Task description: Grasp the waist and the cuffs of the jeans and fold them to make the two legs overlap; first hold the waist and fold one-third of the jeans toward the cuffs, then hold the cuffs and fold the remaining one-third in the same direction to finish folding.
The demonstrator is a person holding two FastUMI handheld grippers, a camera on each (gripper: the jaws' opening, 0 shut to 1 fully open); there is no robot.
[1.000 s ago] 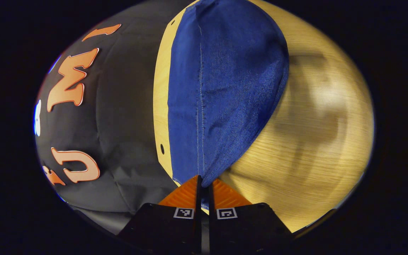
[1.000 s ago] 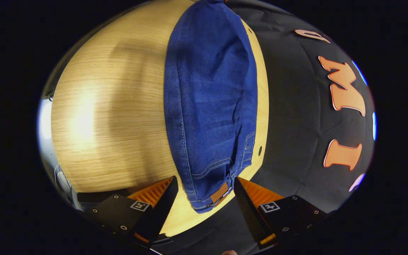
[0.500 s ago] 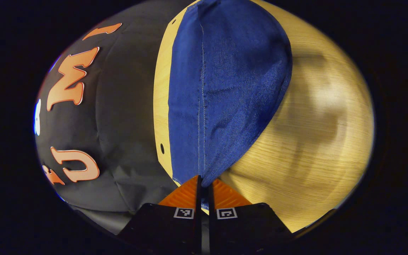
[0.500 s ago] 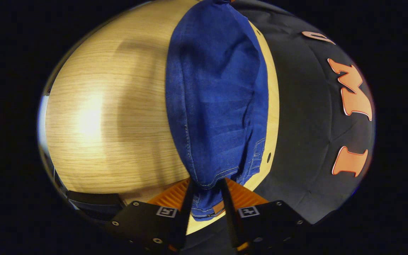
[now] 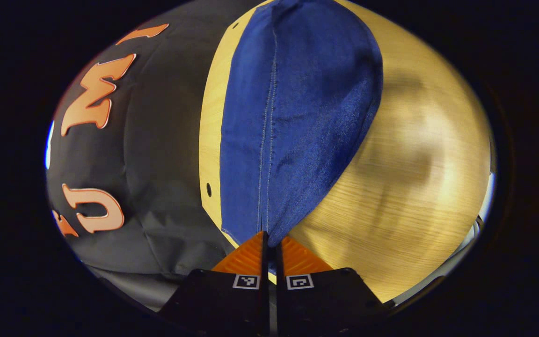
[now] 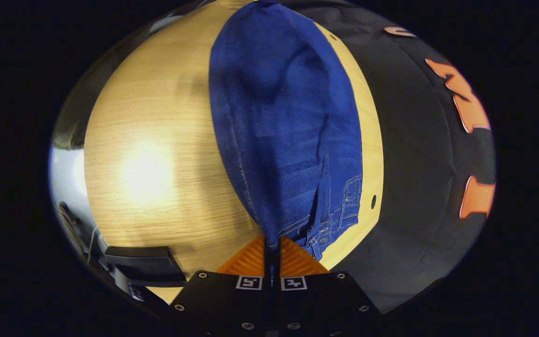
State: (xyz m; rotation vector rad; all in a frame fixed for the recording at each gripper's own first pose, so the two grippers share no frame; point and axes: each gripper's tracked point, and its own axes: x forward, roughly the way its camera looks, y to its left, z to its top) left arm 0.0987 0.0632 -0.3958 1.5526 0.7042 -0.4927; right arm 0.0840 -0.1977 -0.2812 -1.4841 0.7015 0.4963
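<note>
Blue jeans (image 5: 293,126) stretch away along the far edge of a wooden table (image 5: 414,187) in the left gripper view. My left gripper (image 5: 271,241) is shut on the cuff end, with denim pinched between its fingers. In the right gripper view the jeans (image 6: 283,131) run up the frame from the waist, where stitched pockets and belt loops show. My right gripper (image 6: 272,243) is shut on the waistband, and the cloth rises from the table (image 6: 157,187) in a fold toward the fingers.
The black booth wall (image 5: 157,154) hangs just beyond the table's far edge. A small hole (image 6: 373,201) marks the tabletop near the waist. A dark flat object (image 6: 138,264) sits at the table's near left corner in the right gripper view.
My right gripper went from open around the waistband to shut on it and moved in closer. The left gripper stayed shut on the cuffs, shifting only slightly.
</note>
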